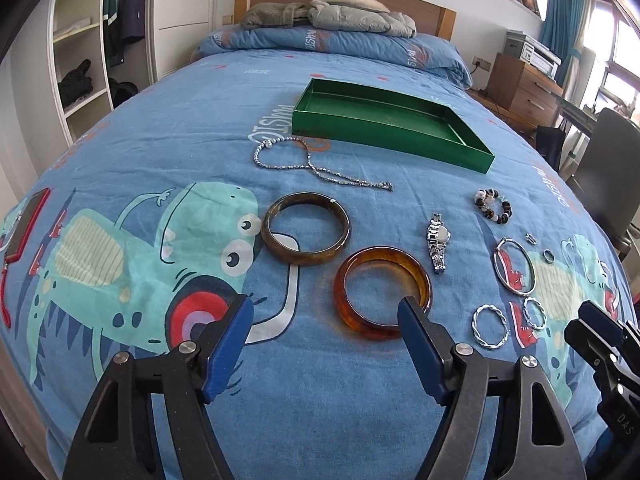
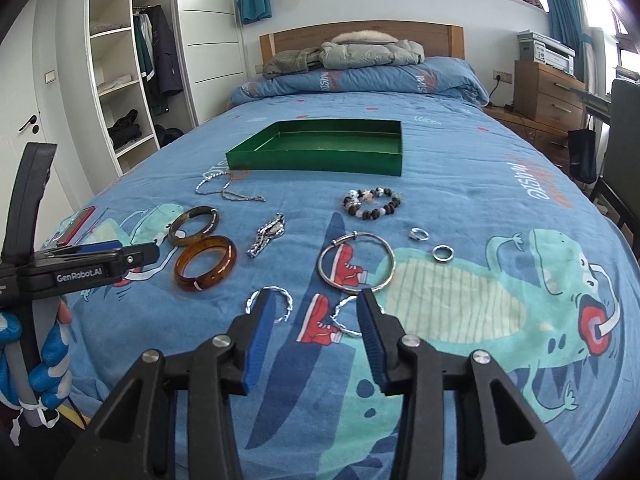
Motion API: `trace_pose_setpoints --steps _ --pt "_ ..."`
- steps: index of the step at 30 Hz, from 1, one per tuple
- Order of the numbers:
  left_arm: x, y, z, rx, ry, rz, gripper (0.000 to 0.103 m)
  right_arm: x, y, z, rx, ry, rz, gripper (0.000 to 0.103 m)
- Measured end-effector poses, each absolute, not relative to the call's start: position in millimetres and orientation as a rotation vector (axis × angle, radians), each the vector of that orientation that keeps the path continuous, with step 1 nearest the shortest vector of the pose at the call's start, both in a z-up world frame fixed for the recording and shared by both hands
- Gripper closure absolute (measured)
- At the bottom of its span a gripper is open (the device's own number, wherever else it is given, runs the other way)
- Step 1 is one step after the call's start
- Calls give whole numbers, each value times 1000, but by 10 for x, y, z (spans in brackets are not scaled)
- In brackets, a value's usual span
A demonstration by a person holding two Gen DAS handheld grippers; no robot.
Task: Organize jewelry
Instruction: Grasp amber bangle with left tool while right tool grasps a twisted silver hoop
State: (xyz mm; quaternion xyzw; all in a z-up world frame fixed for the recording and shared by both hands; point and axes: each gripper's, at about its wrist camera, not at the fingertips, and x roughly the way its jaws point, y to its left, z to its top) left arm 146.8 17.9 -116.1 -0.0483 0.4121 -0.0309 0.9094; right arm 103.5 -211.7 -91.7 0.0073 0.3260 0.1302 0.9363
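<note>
With the green tray [image 2: 320,160] bare at the far end of the bedspread [image 2: 480,200], the jewelry lies spread before it, and both the left gripper [image 1: 326,322], nearest the amber bangle [image 1: 382,294], and the right gripper [image 2: 316,312], over what look like twisted silver rings [image 2: 276,300], hold fingers apart and empty, seemingly ready to pick.

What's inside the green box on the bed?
Nothing that I can see. The green box shows only its bare green floor in both views. Its near wall hides a thin strip of the floor just behind it, so something tiny lying there would not show.
</note>
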Motion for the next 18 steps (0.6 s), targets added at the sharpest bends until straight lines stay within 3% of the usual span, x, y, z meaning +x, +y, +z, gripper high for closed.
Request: trace_pose_setpoints --steps 10,18 --pt "1758 189 -1478 -174 952 -87 45 1268 -1832 -1197 -31 719 363 63" --pt "1809 156 -1509 -151 946 -76 45 1336 -2051 -1179 -4 691 305 63"
